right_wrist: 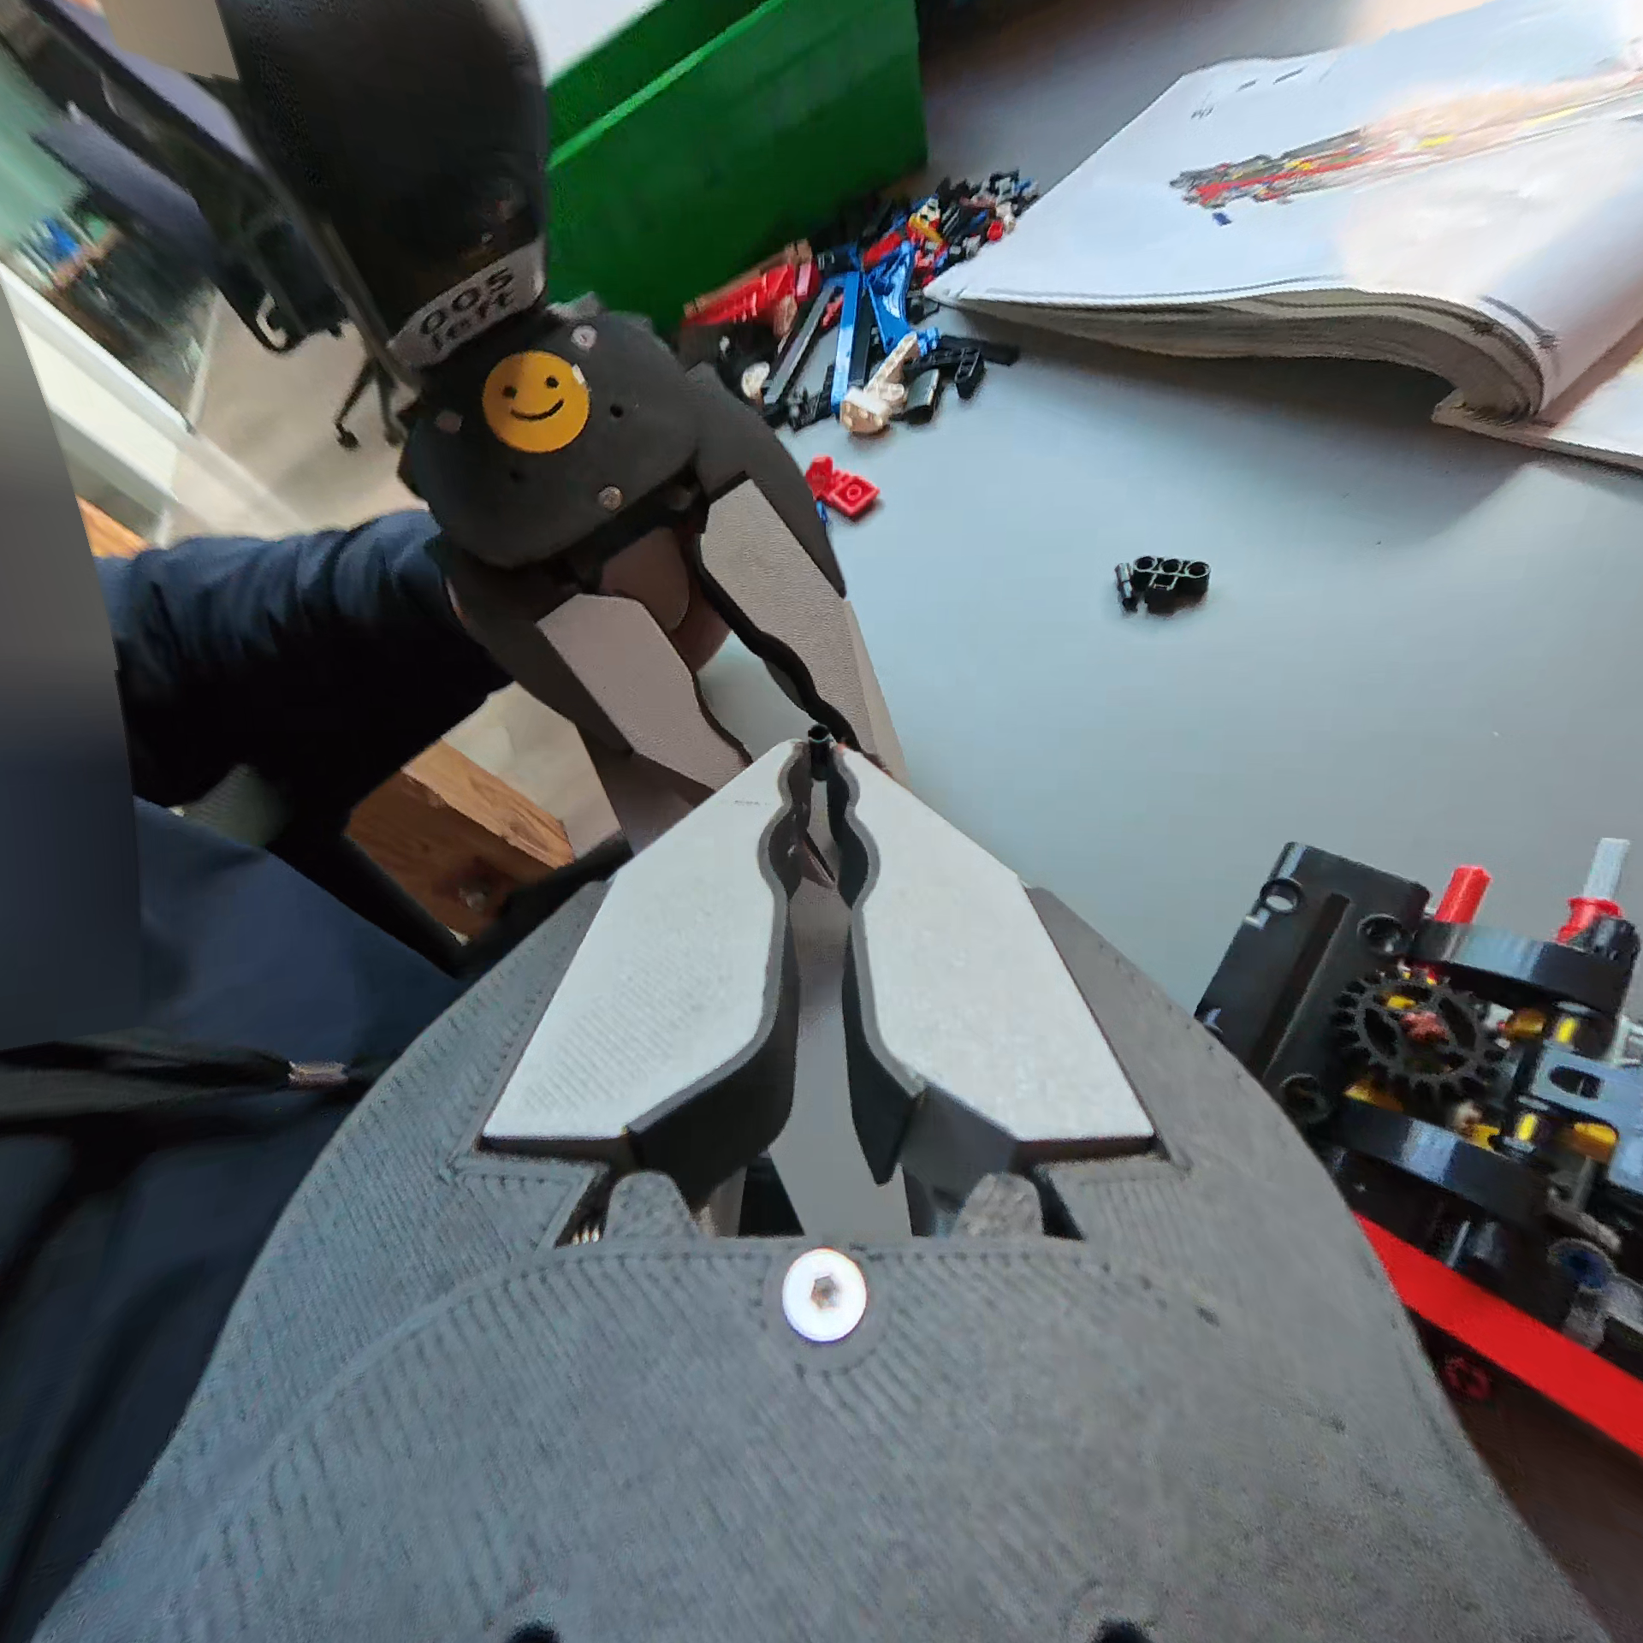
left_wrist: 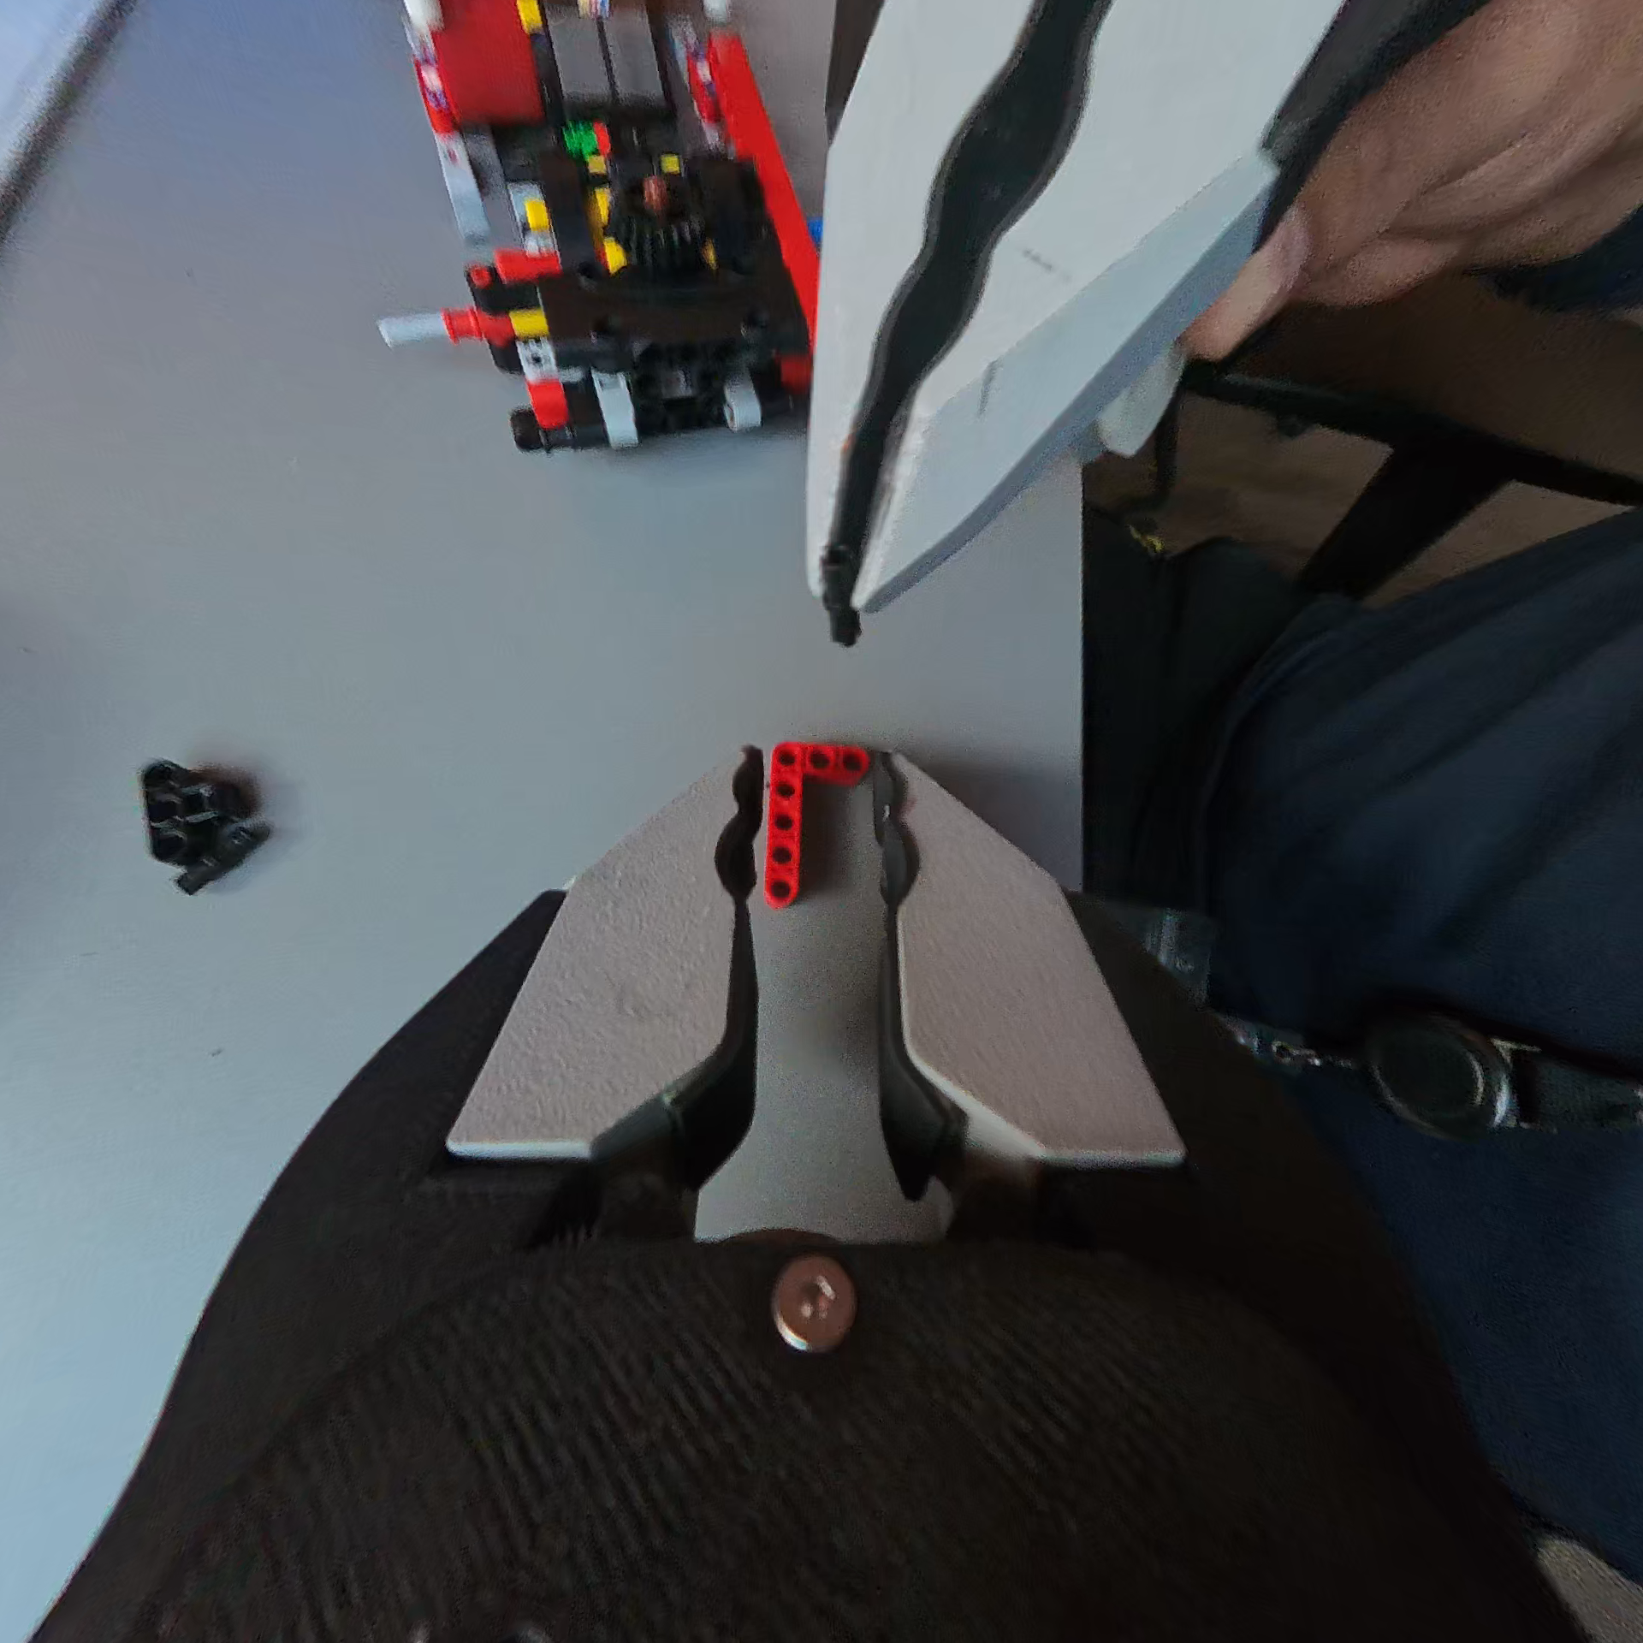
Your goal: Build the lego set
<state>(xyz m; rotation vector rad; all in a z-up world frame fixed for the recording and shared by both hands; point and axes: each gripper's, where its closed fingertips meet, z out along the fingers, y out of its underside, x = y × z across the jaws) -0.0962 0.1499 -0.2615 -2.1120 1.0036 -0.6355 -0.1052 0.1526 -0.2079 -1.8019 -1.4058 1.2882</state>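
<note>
Left claw (left_wrist: 818, 760) spread around red L-shaped beam (left_wrist: 784, 822) on tabletop (left_wrist: 444, 667), not pinching; right claw (right_wrist: 822, 756) clamped on small black pin (right_wrist: 819, 745), tip exposed, poised nearby.

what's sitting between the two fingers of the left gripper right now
In the left wrist view, a red L-shaped beam with holes lies on the grey table between the left gripper's parted fingers, close to the left one; neither visibly presses it.
</note>
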